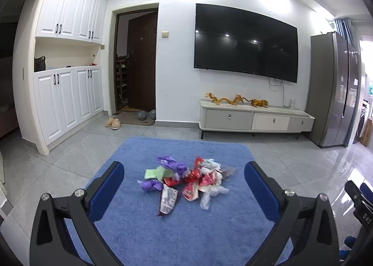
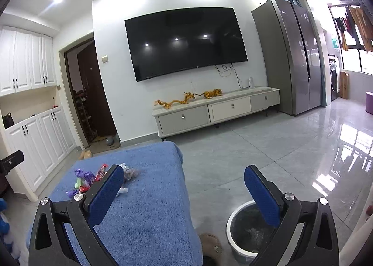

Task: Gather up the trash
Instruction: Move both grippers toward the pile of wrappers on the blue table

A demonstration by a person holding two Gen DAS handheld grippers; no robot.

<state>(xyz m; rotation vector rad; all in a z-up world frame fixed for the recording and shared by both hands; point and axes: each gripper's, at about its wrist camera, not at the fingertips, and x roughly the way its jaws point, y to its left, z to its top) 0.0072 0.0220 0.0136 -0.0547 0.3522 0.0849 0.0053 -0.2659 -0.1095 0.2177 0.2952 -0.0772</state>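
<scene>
In the right wrist view, the right gripper's (image 2: 183, 178) left finger (image 2: 106, 193) covers part of the pile of wrappers (image 2: 93, 176) near the far left corner of the blue cloth (image 2: 149, 207). The right finger (image 2: 264, 198) hides part of the bin's (image 2: 235, 217) rim, and the picture's bottom edge cuts the bin off. A round brown thing (image 2: 211, 243) by the near right corner of the cloth is too blurry to name.

In the left wrist view, the wrappers (image 1: 186, 179) are blurred, so no words on them can be read. The near edge of the cloth (image 1: 181, 226) is cut off by the bottom of the picture. A black part (image 1: 360, 203) at the right edge is cut off too.
</scene>
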